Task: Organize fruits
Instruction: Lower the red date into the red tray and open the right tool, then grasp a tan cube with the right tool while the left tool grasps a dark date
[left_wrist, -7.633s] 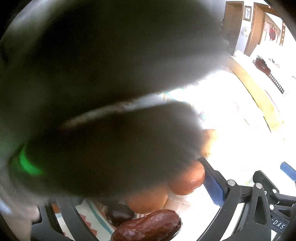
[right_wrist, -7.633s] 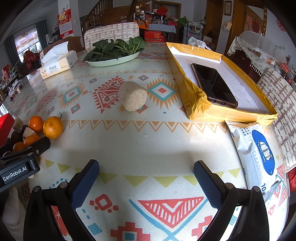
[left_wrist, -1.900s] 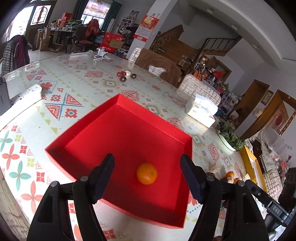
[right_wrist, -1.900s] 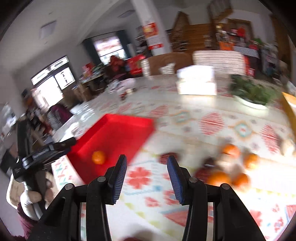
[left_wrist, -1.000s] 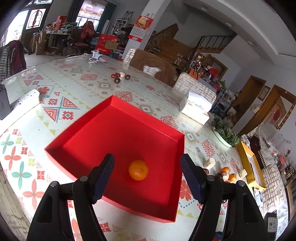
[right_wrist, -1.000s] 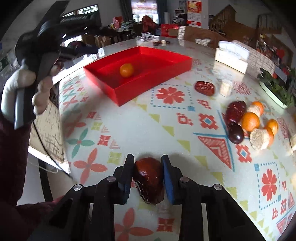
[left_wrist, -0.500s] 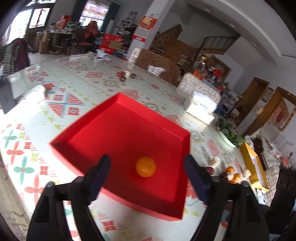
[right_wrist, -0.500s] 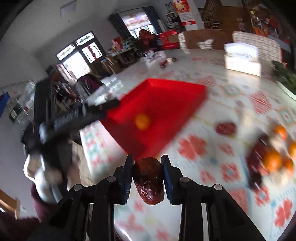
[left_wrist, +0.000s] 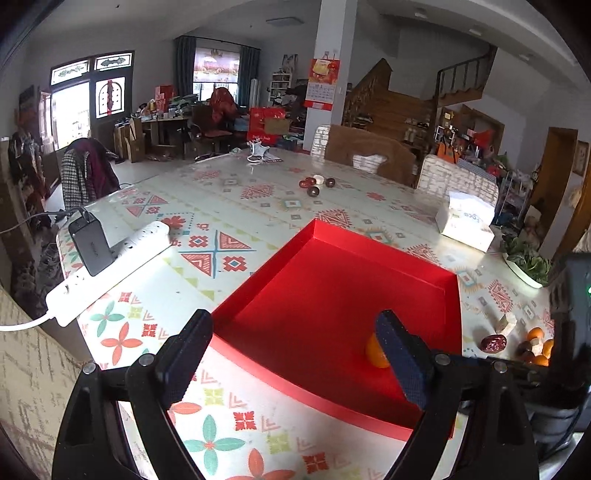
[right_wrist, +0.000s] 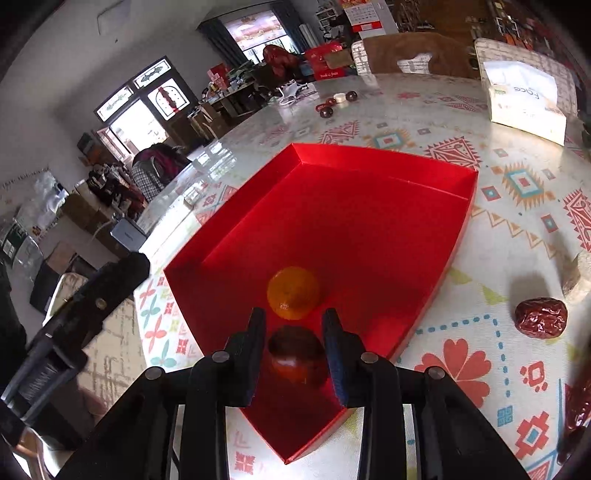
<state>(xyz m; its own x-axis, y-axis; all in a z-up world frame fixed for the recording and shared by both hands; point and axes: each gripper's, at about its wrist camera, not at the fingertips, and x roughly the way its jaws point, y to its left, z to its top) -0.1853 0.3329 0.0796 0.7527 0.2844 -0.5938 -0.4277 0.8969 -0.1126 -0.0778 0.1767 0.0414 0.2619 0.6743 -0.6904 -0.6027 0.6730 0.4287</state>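
The left tool's pad hides half the orange (left_wrist: 373, 350) (small fruit (left_wrist: 532, 347) beyond blurs together).

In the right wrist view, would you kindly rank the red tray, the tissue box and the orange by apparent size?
1. Red tray, clearly largest.
2. Tissue box, though it sits farther off.
3. Orange, smallest.
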